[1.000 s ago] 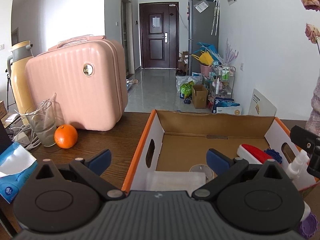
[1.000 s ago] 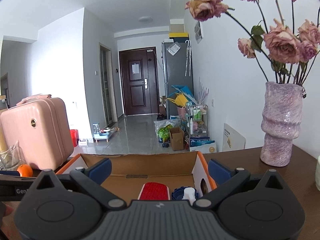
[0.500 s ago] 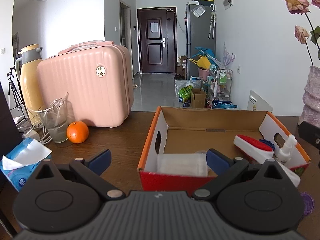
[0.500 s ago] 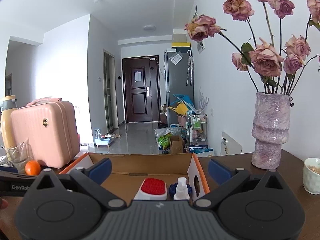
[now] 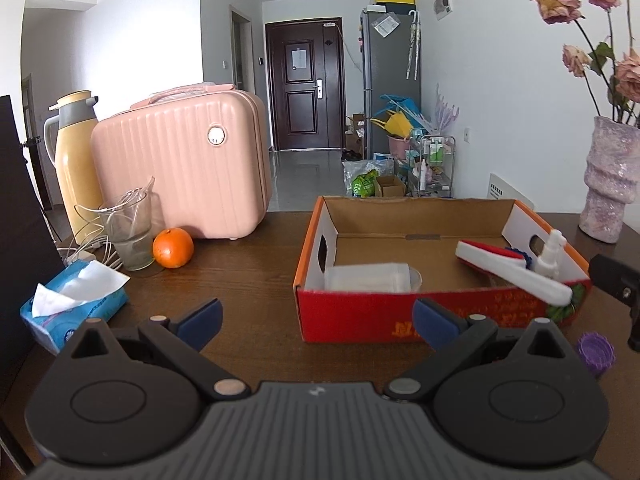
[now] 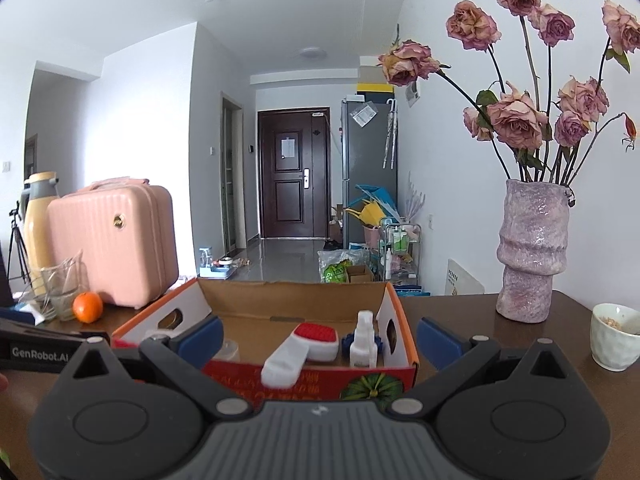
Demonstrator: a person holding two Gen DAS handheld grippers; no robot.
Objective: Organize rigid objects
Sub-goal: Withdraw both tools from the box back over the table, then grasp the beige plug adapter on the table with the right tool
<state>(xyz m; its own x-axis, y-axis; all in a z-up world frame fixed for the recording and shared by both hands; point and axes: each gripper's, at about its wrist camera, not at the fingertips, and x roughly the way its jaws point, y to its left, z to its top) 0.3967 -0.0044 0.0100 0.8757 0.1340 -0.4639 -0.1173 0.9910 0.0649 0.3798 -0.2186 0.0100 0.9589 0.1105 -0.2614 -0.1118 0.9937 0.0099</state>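
A shallow cardboard box (image 5: 400, 320) with a red front stands on the dark wooden table; it also shows in the right wrist view (image 6: 288, 312). Inside lie a clear plastic container (image 5: 368, 277), a red-and-white brush (image 5: 508, 270) (image 6: 304, 346), a white spray bottle (image 5: 550, 254) (image 6: 363, 340) and a blue piece (image 6: 346, 340). A purple cap (image 5: 596, 350) sits on the table right of the box. My left gripper (image 5: 316, 316) is open and empty, in front of the box. My right gripper (image 6: 316, 334) is open and empty, at the box's front right.
A pink case (image 5: 180, 164), a yellow thermos (image 5: 74, 164), a glass with cables (image 5: 128, 232), an orange (image 5: 173, 247) and a tissue pack (image 5: 76, 304) stand at the left. A purple vase of roses (image 6: 532, 252) and a white cup (image 6: 614, 336) stand at the right.
Both grippers have pulled back and risen from over the box, so its red front now shows. Both stayed open and empty.
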